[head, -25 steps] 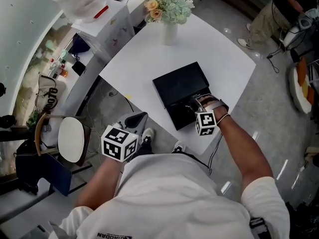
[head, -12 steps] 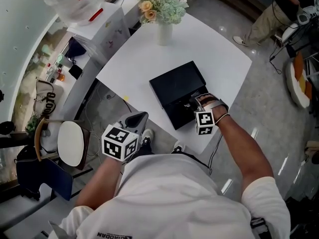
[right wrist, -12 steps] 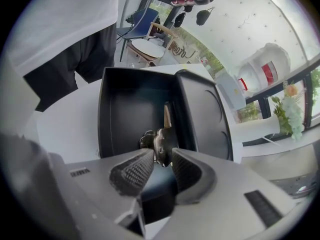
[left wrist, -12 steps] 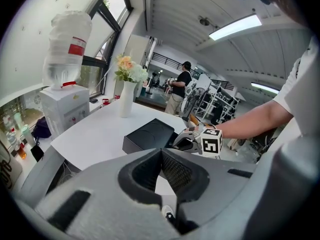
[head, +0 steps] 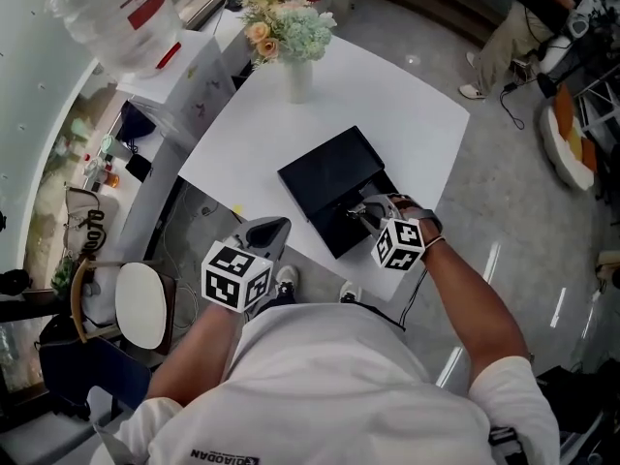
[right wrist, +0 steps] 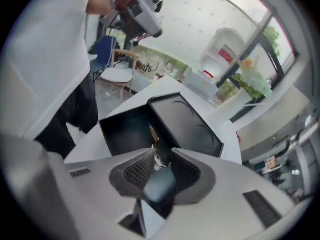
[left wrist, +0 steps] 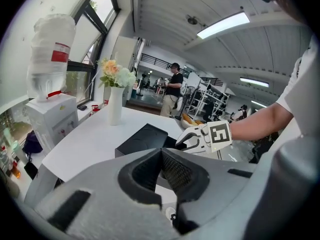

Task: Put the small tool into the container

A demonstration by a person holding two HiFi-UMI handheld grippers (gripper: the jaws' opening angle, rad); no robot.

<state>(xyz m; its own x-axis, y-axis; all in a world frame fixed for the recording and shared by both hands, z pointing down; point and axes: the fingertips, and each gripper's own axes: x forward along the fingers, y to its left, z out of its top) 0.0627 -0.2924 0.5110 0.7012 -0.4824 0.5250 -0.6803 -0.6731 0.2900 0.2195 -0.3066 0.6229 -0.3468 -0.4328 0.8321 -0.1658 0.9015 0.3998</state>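
Note:
A black container [head: 325, 172] lies on the white table [head: 407, 134], its open tray [right wrist: 127, 129] beside the lid [right wrist: 187, 126]. My right gripper [head: 363, 211] hovers over that tray at the table's near edge. In the right gripper view the small tool [right wrist: 159, 184], a dark handle with a brass tip, sits between the jaws of the right gripper [right wrist: 161, 153]. The jaws stand wide and are closing, and the pads do not press on the tool. My left gripper [head: 274, 226] hangs off the table's near-left edge, shut and empty [left wrist: 161, 151].
A white vase of flowers [head: 291, 42] stands at the table's far corner. A water dispenser [head: 136, 27] is at the far left and a chair [head: 140, 303] on the floor at the left. A person [head: 513, 27] stands at the far right.
The right gripper stays over the open tray with the tool between its jaws. The whole view has shifted slightly. The left gripper has not moved.

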